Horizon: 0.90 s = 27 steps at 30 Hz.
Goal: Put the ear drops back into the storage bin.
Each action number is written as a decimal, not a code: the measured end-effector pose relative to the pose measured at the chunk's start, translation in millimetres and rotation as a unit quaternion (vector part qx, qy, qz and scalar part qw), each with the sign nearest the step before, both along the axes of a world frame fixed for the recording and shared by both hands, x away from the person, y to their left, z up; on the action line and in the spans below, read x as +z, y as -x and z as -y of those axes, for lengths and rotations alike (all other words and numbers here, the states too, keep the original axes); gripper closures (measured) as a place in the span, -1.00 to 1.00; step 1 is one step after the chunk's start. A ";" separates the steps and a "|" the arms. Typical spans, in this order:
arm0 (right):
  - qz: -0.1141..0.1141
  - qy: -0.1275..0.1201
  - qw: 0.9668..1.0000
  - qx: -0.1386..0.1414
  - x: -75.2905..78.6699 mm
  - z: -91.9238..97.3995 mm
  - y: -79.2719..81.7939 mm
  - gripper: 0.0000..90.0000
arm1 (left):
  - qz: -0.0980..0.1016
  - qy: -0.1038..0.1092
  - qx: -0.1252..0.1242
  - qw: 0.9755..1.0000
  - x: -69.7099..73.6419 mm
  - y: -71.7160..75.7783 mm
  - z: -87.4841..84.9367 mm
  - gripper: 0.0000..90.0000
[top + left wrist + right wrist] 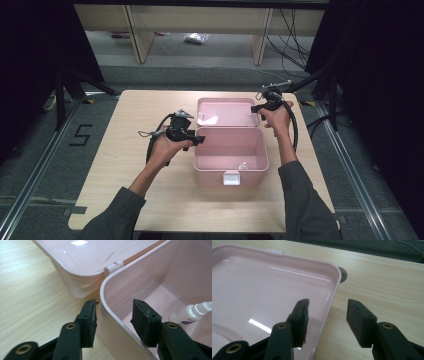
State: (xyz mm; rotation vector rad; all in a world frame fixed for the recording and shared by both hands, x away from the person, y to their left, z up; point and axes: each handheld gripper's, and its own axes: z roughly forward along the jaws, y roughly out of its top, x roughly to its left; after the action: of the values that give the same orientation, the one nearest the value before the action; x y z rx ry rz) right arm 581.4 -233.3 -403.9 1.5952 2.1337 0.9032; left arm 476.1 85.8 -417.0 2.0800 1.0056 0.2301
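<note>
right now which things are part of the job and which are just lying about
In the job:
- pink box
- its open lid
- small white bottle inside the box
- left gripper, fingers straddling the box wall
- right gripper, fingers straddling the lid edge

Lying about:
- plastic bag on the floor
- cables

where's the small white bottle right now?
The small white bottle lies on its side on the floor of the open pink box, near its front wall; the left gripper straddles the box's left wall.
</note>
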 end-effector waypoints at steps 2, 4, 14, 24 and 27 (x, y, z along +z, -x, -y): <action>-0.012 -0.007 1.000 -0.024 -0.5 -4.3 1.3 0.18 | 0.000 0.000 -0.003 1.000 0.3 -1.6 0.6 0.31; 0.003 0.009 1.000 -0.002 -0.6 2.2 -1.5 0.18 | 0.000 -0.003 -0.003 1.000 0.4 -2.7 1.9 0.36; 0.008 0.020 1.000 0.005 -1.2 7.6 -5.7 0.20 | 0.010 -0.021 -0.001 1.000 2.7 -1.8 4.7 0.43; -0.002 0.031 1.000 0.004 6.0 -3.0 -13.7 0.31 | 0.009 -0.017 0.000 1.000 2.3 -2.2 4.4 0.44; -0.008 0.033 0.999 0.002 2.5 -5.8 -15.9 0.37 | 0.008 -0.016 0.000 1.000 2.4 -2.2 4.4 0.44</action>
State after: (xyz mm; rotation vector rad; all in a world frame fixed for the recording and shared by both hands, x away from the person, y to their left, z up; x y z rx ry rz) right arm 597.3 -227.5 -401.4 1.5717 2.1566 0.8147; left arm 478.4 81.4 -414.6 2.1037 0.9978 0.2649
